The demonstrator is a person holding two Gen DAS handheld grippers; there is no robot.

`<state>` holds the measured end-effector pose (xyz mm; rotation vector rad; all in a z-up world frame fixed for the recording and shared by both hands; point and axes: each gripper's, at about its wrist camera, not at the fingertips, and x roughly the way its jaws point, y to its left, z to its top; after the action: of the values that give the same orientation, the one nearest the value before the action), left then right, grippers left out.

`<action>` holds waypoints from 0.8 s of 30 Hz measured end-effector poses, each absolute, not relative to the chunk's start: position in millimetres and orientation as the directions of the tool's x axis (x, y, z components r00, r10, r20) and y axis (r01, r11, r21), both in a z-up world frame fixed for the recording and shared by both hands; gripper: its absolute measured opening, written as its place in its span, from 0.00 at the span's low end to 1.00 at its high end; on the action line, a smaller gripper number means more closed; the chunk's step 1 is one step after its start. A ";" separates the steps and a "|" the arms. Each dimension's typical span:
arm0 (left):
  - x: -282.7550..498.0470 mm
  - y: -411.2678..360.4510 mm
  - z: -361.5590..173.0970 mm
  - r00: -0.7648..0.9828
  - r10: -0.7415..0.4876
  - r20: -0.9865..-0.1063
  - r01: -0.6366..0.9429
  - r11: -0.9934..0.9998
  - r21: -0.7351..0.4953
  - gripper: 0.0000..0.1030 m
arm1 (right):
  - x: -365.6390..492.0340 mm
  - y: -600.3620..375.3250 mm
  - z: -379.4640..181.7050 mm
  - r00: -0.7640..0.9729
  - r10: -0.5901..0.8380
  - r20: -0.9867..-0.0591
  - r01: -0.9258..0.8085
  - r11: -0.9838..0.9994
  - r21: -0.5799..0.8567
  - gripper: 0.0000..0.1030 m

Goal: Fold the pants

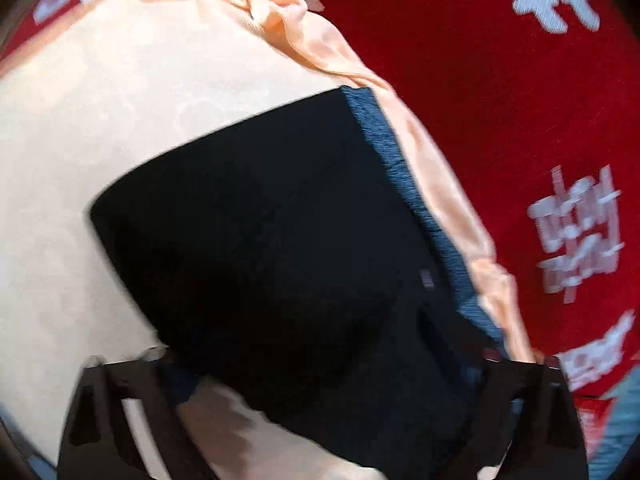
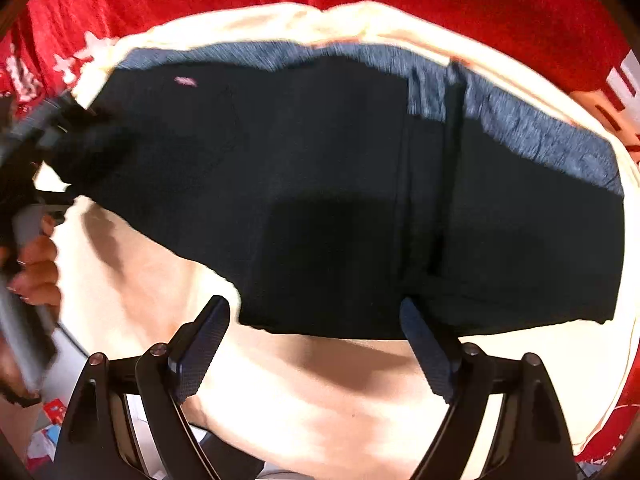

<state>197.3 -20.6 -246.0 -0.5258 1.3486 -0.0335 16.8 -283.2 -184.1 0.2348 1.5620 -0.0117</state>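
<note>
A pair of dark pants (image 2: 340,184) lay folded into a compact block on a cream cloth (image 2: 320,400) spread over a red cover with white lettering (image 1: 500,120), its grey-blue waistband (image 1: 404,184) running along the cloth's far edge. The right gripper (image 2: 316,344) hung above the near edge of the bundle, jaws wide apart and holding nothing, one tip just over the fabric's hem. The left gripper (image 1: 328,364) straddled one end of the bundle, jaws partly open; whether its pads pressed the cloth could not be told, as they were dark against dark fabric. The fold appeared well advanced. A further fold would call for both grippers to close on one end's corners and carry it over the other.
</note>
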 end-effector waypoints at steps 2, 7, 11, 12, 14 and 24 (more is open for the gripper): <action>196.5 -27.1 -242.2 0.229 -0.227 -0.946 -0.236 0.930 -0.281 0.50 | 22.8 -287.6 -165.1 0.056 0.155 -0.986 0.152 0.975 0.162 0.86; 182.5 -61.6 -218.0 0.321 -0.093 -0.942 0.005 0.995 -0.097 0.37 | 60.6 -306.1 -122.6 0.136 0.252 -0.958 0.171 0.947 0.273 0.86; 155.9 -103.4 -203.4 0.438 -0.010 -0.899 0.219 0.971 0.096 0.37 | 110.7 -304.3 -105.5 0.135 0.395 -0.909 0.152 0.898 0.413 0.86; 150.2 -109.5 -202.7 0.454 -0.003 -0.891 0.249 0.961 0.123 0.37 | 123.0 -297.1 -102.5 0.116 0.421 -0.899 0.133 0.891 0.434 0.86; 140.9 -119.6 -202.4 0.479 0.010 -0.878 0.293 0.941 0.171 0.37 | 151.1 -275.5 -98.0 0.076 0.468 -0.881 0.077 0.878 0.473 0.87; 125.1 -122.2 -209.1 0.515 0.027 -0.857 0.350 0.906 0.239 0.37 | 237.1 -127.7 -136.8 -0.256 0.471 -0.844 -0.185 0.833 0.521 0.87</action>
<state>125.1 -122.2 -209.1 0.4115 1.0179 -0.2010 237.1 -127.7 -136.8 0.2219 1.7239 0.6305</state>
